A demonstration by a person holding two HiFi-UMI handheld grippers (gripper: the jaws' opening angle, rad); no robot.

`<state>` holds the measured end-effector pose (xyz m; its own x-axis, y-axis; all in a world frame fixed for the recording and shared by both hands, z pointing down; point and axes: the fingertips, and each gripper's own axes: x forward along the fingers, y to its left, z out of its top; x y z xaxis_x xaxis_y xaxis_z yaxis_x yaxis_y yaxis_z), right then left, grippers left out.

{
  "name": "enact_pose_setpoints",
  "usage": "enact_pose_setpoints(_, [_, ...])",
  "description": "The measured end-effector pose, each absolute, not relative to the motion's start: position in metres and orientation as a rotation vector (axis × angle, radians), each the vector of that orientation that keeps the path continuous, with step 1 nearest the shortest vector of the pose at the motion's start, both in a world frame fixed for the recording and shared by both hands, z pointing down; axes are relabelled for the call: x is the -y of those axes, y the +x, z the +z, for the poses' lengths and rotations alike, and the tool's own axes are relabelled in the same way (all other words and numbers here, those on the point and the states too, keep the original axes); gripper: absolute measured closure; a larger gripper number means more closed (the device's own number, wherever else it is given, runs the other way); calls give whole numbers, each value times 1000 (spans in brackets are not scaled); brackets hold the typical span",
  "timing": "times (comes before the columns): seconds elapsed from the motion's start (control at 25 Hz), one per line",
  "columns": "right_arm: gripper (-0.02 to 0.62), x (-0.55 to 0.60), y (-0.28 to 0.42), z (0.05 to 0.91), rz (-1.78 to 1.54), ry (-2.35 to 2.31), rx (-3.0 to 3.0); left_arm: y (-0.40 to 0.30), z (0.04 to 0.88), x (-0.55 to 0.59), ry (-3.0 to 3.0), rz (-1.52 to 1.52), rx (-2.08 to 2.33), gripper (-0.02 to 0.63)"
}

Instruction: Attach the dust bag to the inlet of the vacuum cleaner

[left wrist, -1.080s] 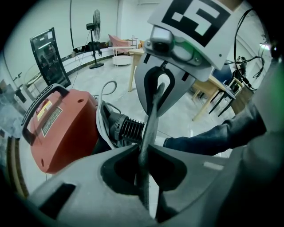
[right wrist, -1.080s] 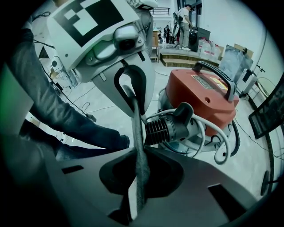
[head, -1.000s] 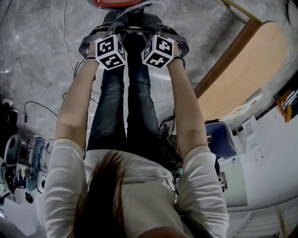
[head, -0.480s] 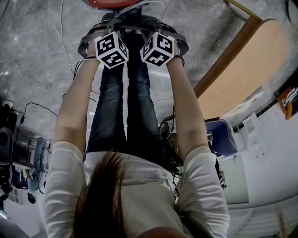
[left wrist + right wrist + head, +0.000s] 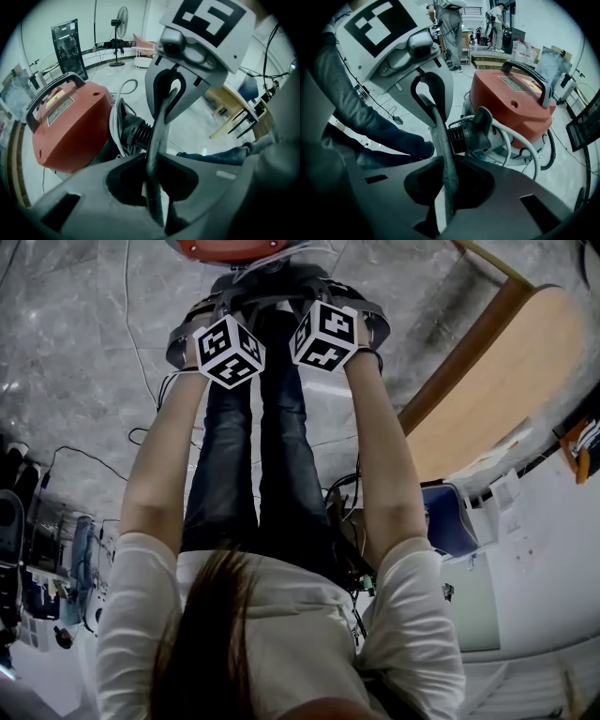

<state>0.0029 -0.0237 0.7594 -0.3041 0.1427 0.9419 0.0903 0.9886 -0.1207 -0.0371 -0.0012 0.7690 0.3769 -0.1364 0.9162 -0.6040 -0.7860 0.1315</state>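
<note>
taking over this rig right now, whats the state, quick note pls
Left tool: shut on the dust bag at its grey edge; jaws have just been easing open, edge between them.
Right tool: the same, on the same edge.
The vacuum cleaner is on the floor ahead, its black ribbed inlet just behind the bag.
Done: bag held at the inlet.
Left: fit it onto the inlet, then release.

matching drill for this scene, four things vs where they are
1 red vacuum cleaner drum
2 black ribbed hose fitting
3 light wooden tabletop
4 black pedestal fan

a far back in the room
b right of the person's legs
c on the floor, ahead of the person
d sticking out of the vacuum's side

Pairs: 1-c, 2-d, 3-b, 4-a
</note>
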Motion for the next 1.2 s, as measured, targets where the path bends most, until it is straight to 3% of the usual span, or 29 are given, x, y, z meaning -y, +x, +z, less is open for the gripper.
enact_pose_setpoints(0.68, [554,24,15,764,243,45,1917,-28,771,16,2259,1486,530,531])
enact_pose_setpoints(1.2, [546,53,-13,762,98,-163,1870,-51,769,32,2099,1321,747,531])
